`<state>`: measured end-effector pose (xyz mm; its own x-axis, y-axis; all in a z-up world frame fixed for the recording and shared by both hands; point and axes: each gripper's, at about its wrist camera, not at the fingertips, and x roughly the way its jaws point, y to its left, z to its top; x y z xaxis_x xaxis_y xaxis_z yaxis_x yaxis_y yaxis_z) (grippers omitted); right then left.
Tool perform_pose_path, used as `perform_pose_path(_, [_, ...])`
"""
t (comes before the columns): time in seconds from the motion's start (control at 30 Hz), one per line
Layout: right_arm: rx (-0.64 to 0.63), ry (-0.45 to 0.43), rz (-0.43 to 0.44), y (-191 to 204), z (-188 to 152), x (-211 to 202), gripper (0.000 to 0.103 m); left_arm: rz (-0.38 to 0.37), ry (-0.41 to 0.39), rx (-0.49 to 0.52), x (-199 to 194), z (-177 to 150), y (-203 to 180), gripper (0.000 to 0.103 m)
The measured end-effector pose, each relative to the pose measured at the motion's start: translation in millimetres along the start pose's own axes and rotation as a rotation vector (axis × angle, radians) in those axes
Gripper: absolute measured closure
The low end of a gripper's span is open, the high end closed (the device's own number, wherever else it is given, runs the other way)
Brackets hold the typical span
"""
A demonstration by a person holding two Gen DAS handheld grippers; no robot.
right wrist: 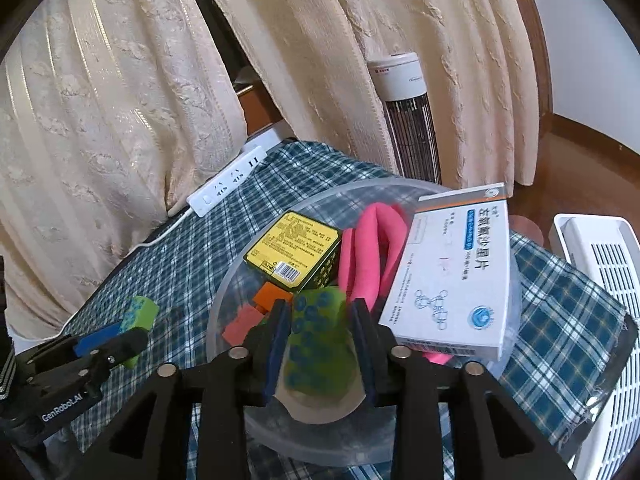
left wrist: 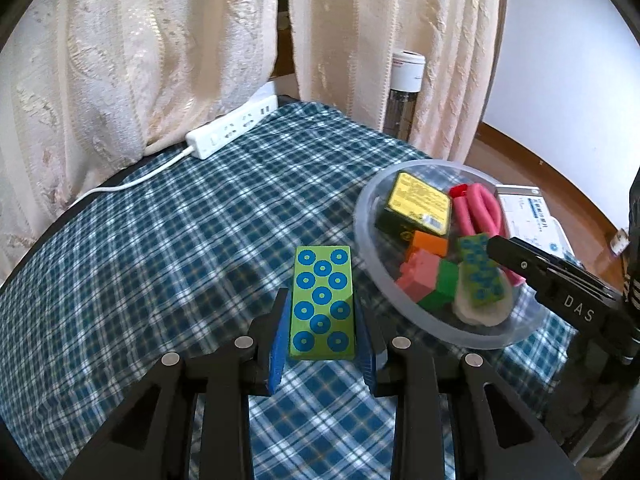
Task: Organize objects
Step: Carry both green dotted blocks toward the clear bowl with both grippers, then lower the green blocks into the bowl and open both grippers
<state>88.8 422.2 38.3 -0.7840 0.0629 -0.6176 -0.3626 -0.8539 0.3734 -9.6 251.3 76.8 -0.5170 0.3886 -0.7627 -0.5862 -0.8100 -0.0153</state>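
The left claw (left wrist: 322, 344) pinches a green dotted block (left wrist: 323, 304); the right claw (right wrist: 320, 344), slightly parted, seemingly releases another block (right wrist: 316, 344).

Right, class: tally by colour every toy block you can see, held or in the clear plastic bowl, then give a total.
Green rectangular blocks with blue rings: 2
Plain green cube: 1
Pink block: 1
Orange block: 1
Total: 5

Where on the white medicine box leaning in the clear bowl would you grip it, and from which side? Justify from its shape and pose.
Probably across the thin thickness of the white medicine box, at its raised far end. It leans tilted on the clear bowl rim, so that end stands clear of the pink foam tube; coming from above looks easiest.
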Motion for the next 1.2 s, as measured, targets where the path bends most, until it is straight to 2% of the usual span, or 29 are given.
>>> perform_pose_path(0.37, [-0.014, -0.113, -0.025, -7.9, 2.6, -32.6, 0.056, -0.111, 0.003, 0.034, 8.4, 10.9, -32.3, 0.072])
perform_pose_path(0.5, [0.019, -0.134, -0.036, -20.3, 6.7, -37.4, 0.055, -0.136, 0.010, 0.044, 14.3, 13.5, -44.1, 0.072])
perform_pose_path(0.63, [0.052, -0.146, -0.040, -31.0, 8.0, -40.0, 0.046, -0.159, 0.017, 0.048, 20.4, 17.6, -54.2, 0.072])
perform_pose_path(1.2, [0.082, -0.158, -0.053, -51.3, 8.8, -42.7, 0.046, -0.186, 0.018, 0.104, 42.6, 34.3, -90.1, 0.072])
